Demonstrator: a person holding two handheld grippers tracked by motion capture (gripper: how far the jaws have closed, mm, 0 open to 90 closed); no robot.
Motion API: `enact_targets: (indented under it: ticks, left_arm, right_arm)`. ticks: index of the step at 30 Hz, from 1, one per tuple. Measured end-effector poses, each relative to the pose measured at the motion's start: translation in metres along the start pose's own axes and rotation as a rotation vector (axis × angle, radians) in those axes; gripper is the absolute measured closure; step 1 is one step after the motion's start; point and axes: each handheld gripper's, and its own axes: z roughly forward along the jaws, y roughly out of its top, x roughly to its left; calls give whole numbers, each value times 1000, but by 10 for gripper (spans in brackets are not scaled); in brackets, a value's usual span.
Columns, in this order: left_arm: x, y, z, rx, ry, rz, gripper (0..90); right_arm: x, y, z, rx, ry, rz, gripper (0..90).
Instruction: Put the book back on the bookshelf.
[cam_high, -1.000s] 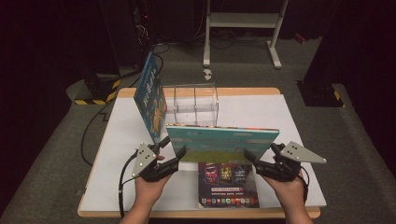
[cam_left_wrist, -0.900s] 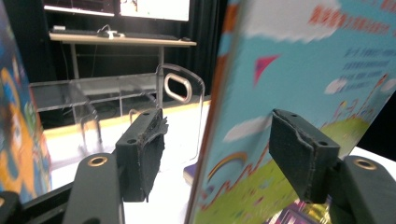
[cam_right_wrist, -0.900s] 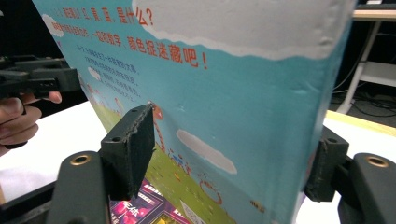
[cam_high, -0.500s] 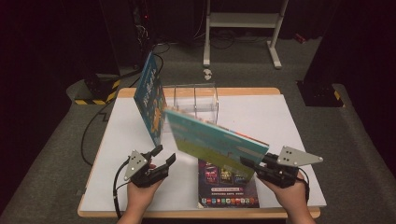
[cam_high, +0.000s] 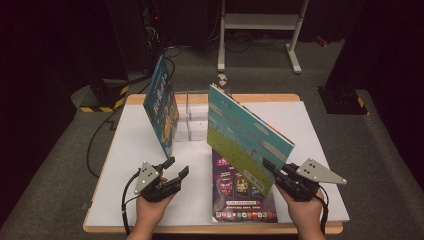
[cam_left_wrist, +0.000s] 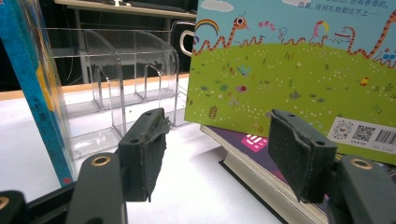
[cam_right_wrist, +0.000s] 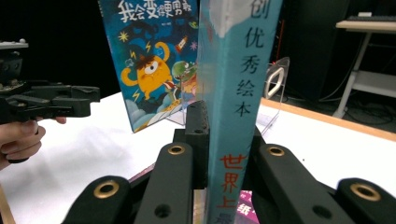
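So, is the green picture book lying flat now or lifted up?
Lifted and tilted. The green picture book stands on edge above the purple book, and the right gripper is clamped on its spine.

1. The surface (cam_high: 130, 165) is a white top with a wooden edge showing along its near and far sides.
2. A clear plastic rack (cam_high: 196, 117) with upright dividers stands on it toward the far side.
3. A blue picture book (cam_high: 161, 107) stands on edge just left of the rack, leaning.
4. A dark purple book (cam_high: 240, 197) lies flat near the front edge.
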Motion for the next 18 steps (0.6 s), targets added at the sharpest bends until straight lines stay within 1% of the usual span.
enact_targets:
  ticks: [1, 8, 12, 14, 15, 16, 18]
  left_arm:
    - [0, 0, 0, 0, 0, -1, 372]
    - [0, -1, 1, 8, -3, -2, 373]
    - [-4, 0, 3, 13, -15, 5, 371]
    - [-8, 2, 3, 18, -28, 12, 365]
    - [-11, 5, 3, 18, -41, 10, 357]
    - [-15, 7, 3, 18, -60, 7, 343]
    - [-27, 16, 4, 16, -101, 29, 306]
  right_arm:
    - [0, 0, -1, 2, -5, 7, 806]
    - [0, -3, -17, -3, -56, 3, 806]
    - [1, -4, -18, -17, -92, 24, 806]
    - [4, -4, -15, -24, -106, 27, 805]
    - [6, -3, -12, -27, -114, 26, 805]
    - [8, -3, -9, -29, -122, 22, 805]
    - [15, -1, -4, -26, -136, 3, 804]
